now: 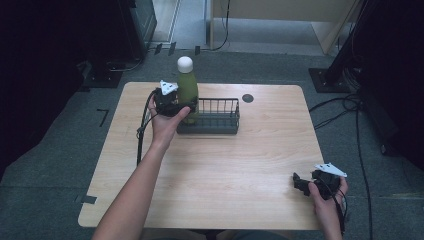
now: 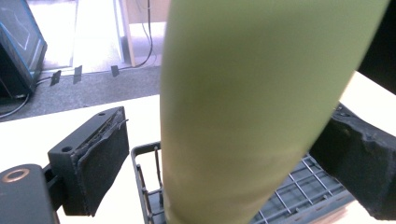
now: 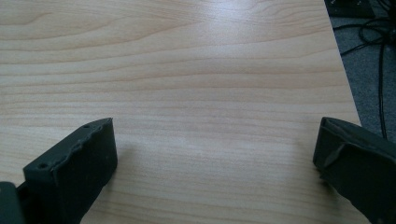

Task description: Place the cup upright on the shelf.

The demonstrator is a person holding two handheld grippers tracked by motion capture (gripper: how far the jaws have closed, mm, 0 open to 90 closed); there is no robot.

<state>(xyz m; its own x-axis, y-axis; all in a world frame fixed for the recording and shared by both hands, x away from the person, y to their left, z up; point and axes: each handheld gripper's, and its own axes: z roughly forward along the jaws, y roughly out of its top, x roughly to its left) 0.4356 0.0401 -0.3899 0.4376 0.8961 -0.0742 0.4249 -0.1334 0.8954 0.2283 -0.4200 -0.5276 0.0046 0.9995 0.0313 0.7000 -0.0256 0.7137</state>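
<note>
A: Item one, green bottle (image 1: 187, 89)?

B: Upright in the wire basket (image 1: 220, 121) at its left end, far side of the worktop (image 1: 225, 165). My left gripper (image 2: 219, 154) straddles it, jaws apart, left pad clear, so it stands alone.

A: Right gripper (image 3: 215, 163)?

B: Jaws wide, empty, parked near the right corner, out of the way.

— What colour is the bottle (image 1: 188, 89)?
— Olive green, with a white cap (image 1: 185, 63).
— And the basket (image 1: 220, 121)?
— Dark grey wire.
— The worktop (image 1: 220, 165)?
— Pale wood with a streaky grain; black fingers (image 3: 77, 175) over it.
</note>
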